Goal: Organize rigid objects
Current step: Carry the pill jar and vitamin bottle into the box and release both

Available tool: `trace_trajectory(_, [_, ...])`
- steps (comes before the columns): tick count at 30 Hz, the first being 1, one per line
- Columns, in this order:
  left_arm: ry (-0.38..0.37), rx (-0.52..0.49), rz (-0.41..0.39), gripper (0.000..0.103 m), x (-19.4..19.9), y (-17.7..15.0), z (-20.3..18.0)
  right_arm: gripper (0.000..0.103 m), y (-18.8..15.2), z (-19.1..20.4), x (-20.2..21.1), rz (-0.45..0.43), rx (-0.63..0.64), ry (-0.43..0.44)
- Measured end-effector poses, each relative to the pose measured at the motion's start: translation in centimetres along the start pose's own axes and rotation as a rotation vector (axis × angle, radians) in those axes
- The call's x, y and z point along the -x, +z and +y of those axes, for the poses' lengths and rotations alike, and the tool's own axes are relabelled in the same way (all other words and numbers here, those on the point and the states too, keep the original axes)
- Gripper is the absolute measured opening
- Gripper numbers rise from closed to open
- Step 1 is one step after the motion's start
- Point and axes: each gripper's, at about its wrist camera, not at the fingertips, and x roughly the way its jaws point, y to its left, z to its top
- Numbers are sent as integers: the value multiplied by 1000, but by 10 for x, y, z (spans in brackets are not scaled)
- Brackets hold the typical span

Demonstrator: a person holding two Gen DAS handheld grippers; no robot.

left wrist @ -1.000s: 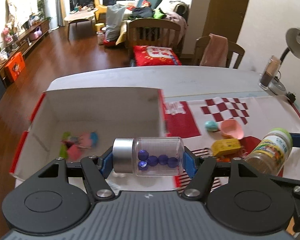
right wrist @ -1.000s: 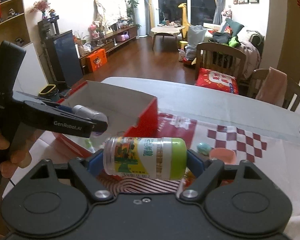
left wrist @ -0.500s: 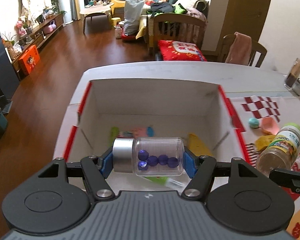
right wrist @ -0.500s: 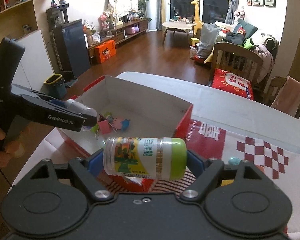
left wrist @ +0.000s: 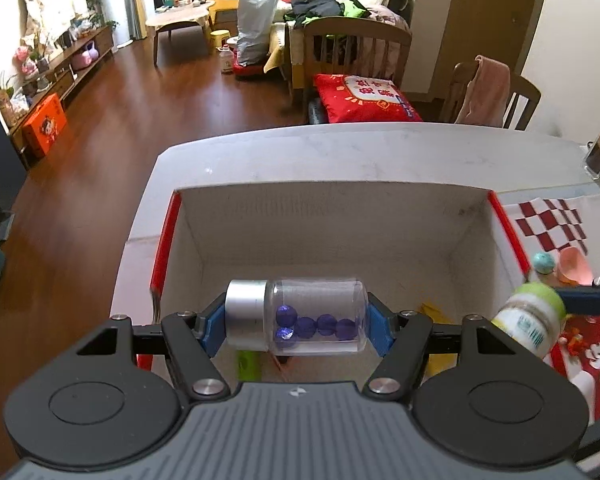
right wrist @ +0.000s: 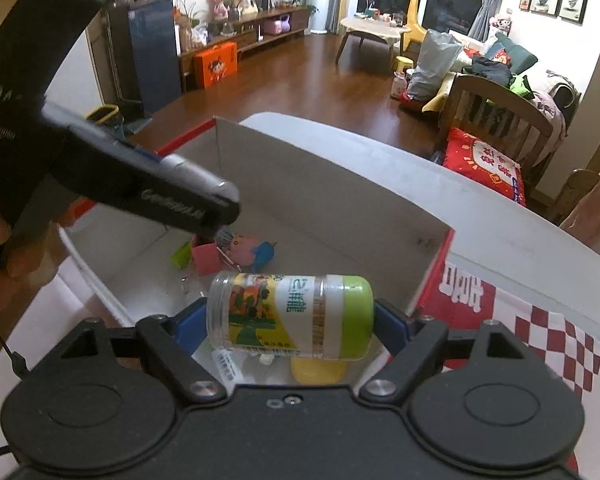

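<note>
My left gripper [left wrist: 296, 322] is shut on a clear jar with a silver lid and blue beads [left wrist: 300, 320], held sideways over the white cardboard box with red edges [left wrist: 332, 216]. My right gripper [right wrist: 290, 316] is shut on a green-capped labelled bottle [right wrist: 290, 316], held sideways over the box's near right part [right wrist: 332, 196]. The bottle also shows at the right of the left wrist view [left wrist: 530, 320]. The left gripper's body [right wrist: 148, 184] hangs over the box's left side in the right wrist view.
Inside the box lie pink and blue toys [right wrist: 244, 252], a green piece [right wrist: 182, 254] and a yellow object [right wrist: 318, 370]. On the red-checked cloth [left wrist: 548, 220] right of the box lie a teal ball [left wrist: 544, 262] and a pink scoop [left wrist: 576, 268]. Chairs stand behind the table.
Both grippers have moved left and forward over the box, carrying their jars. The box now fills the middle of both views.
</note>
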Motion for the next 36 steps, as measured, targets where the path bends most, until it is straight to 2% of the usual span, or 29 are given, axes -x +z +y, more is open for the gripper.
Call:
trace_trajectory(7, [21, 5, 44, 68, -39, 18, 3, 84, 7, 10, -33, 67, 25, -8])
trace_trajectory(19, [5, -12, 152, 68, -80, 23, -6, 84, 5, 13, -68, 182, 26, -22])
trace_trajectory(30, [-9, 21, 198, 68, -89, 23, -1, 84, 6, 17, -76, 255, 41, -44])
trace_trajectory(36, [-14, 45, 196, 72, -84, 22, 0, 90, 3, 17, -70, 241, 39, -43])
